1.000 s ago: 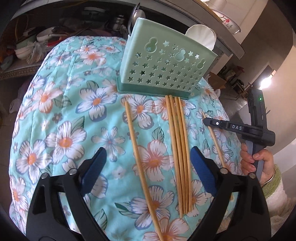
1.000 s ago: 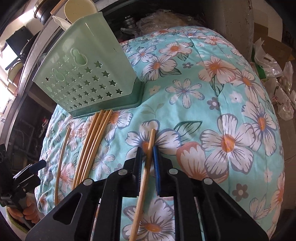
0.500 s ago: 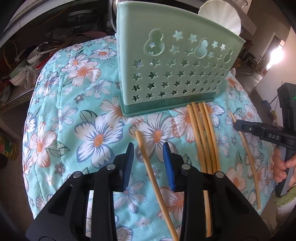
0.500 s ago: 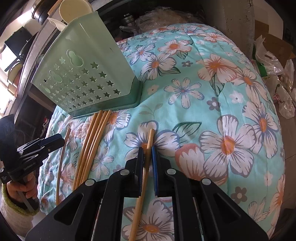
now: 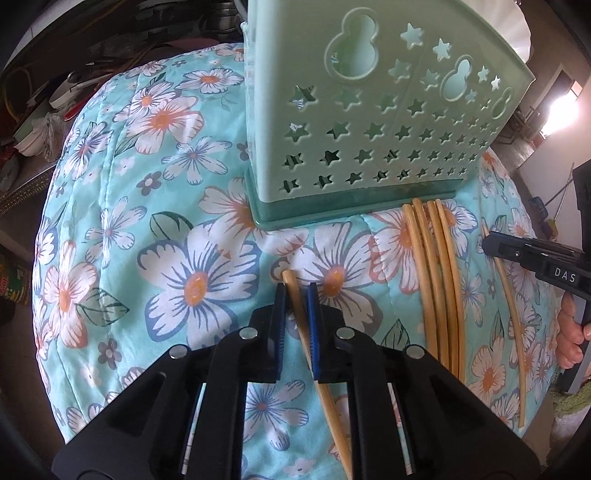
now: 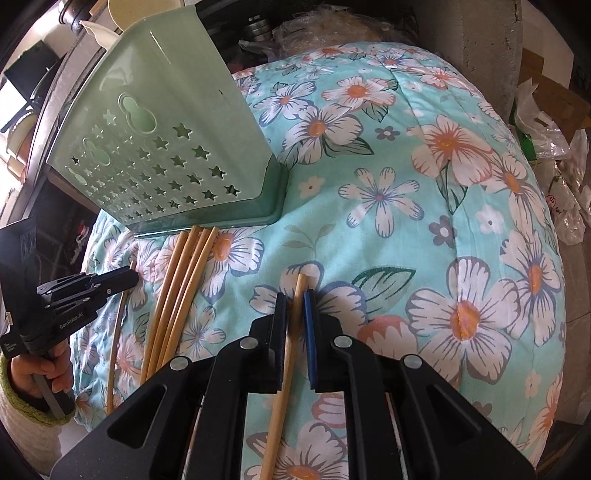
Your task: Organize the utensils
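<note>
A green utensil holder (image 5: 373, 122) with star holes stands on the flowered cloth (image 5: 122, 206); it also shows in the right wrist view (image 6: 166, 147). Wooden chopsticks lie in front of it. My left gripper (image 5: 296, 291) is shut on the leftmost chopstick (image 5: 295, 299) near its far end. My right gripper (image 6: 294, 299) is shut on the rightmost chopstick (image 6: 291, 332). Between them lies a bundle of several chopsticks (image 5: 436, 273), which also shows in the right wrist view (image 6: 181, 280). The right gripper's tip appears at the right of the left wrist view (image 5: 524, 254).
The cloth (image 6: 424, 206) covers a rounded table that drops off at the sides. Cluttered shelves with dishes (image 5: 44, 107) stand behind on the left. Plastic bags (image 6: 554, 155) lie to the right. A white dish (image 6: 96, 29) sits behind the holder.
My left gripper moved forward toward the holder and closed from wide open onto the leftmost chopstick. My right gripper stayed shut on its chopstick, barely moving.
</note>
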A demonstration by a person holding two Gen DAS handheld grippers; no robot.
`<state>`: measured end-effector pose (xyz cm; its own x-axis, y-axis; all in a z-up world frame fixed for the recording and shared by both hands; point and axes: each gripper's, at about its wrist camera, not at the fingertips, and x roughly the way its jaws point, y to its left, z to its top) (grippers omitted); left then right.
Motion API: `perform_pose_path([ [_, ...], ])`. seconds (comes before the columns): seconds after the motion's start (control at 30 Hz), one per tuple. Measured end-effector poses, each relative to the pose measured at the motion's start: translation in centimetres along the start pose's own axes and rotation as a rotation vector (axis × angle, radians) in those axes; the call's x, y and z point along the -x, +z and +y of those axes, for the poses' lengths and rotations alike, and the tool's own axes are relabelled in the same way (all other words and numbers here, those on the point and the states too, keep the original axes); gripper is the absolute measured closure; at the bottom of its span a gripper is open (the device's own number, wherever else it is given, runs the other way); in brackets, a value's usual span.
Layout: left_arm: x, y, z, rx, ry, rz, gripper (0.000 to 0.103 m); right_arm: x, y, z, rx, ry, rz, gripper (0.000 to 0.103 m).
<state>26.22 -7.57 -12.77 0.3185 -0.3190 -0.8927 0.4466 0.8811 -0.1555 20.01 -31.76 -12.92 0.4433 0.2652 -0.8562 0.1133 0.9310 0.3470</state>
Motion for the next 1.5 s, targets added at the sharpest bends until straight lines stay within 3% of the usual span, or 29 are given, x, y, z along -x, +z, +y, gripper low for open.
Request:
perform_pose_path([
  [0.4, 3.2, -0.9, 1.6, 0.037, -0.044, -0.071, 0.098, 4.2, -0.2, 1.0, 0.010, 0.073, -0.083, 0.097],
  [0.8, 14.0, 0.5, 0.7, 0.060, -0.205, -0.271, 0.098, 10.5, 0.0, 2.7, 0.061, 0.120, -0.225, 0.097],
  [1.07, 22.5, 3.4, -1.2, 0.009, -0.271, -0.471, 0.098, 13.0, -0.2, 2.6, 0.068, 0.136, -0.293, 0.097],
  [1.27, 28.5, 7.5, -1.9, -0.004, -0.252, -0.710, 0.098, 13.8, -0.5, 2.4, 0.055, 0.152, -0.311, 0.097],
  [1.4, 29.7, 10.4, -2.1, 0.035, -0.222, -0.845, 0.098, 14.0, -0.7, 2.3, 0.051, 0.156, -0.312, 0.097],
  [1.5, 28.6, 12.4, -2.1, 0.074, -0.200, -0.886, 0.098, 13.9, -0.9, 2.2, 0.050, 0.156, -0.307, 0.097],
])
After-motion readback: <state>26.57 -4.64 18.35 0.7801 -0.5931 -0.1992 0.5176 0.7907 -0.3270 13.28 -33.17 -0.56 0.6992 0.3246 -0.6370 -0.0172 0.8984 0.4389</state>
